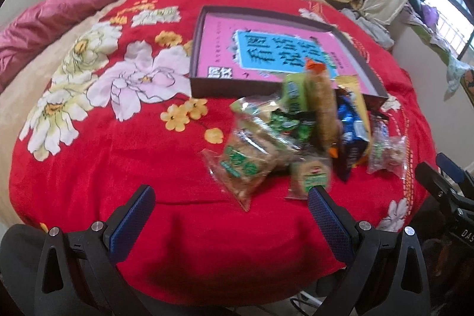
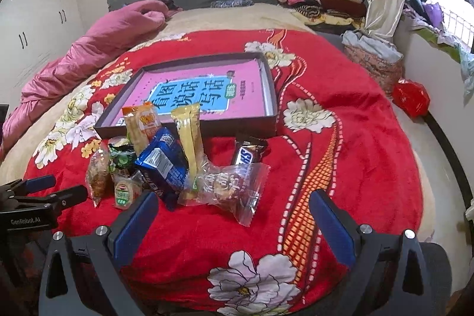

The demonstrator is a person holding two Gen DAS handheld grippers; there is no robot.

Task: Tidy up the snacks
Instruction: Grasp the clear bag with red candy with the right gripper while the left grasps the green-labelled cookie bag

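The right gripper (image 2: pixel 234 215) is being held wide open and empty, just short of a clear-wrapped pastry (image 2: pixel 228 185) lying ahead between its fingers. The left gripper (image 1: pixel 231 203), equally spread and empty, is being kept near the snack pile (image 1: pixel 296 132). Beyond the pile, a shallow box (image 2: pixel 189 126) is being left ready, probably to receive the snacks.

We see the snacks (image 2: pixel 177 165) heaped on the red floral blanket (image 2: pixel 340 144), just before the near rim of a shallow dark box (image 2: pixel 189 128) with a pink-and-blue printed floor. A blue packet (image 2: pixel 161 162) leans among clear-wrapped cakes (image 2: pixel 228 188); a yellow stick pack (image 2: pixel 189 135) stands tilted against the rim, and a brown chocolate bar (image 2: pixel 247 153) lies rightmost.
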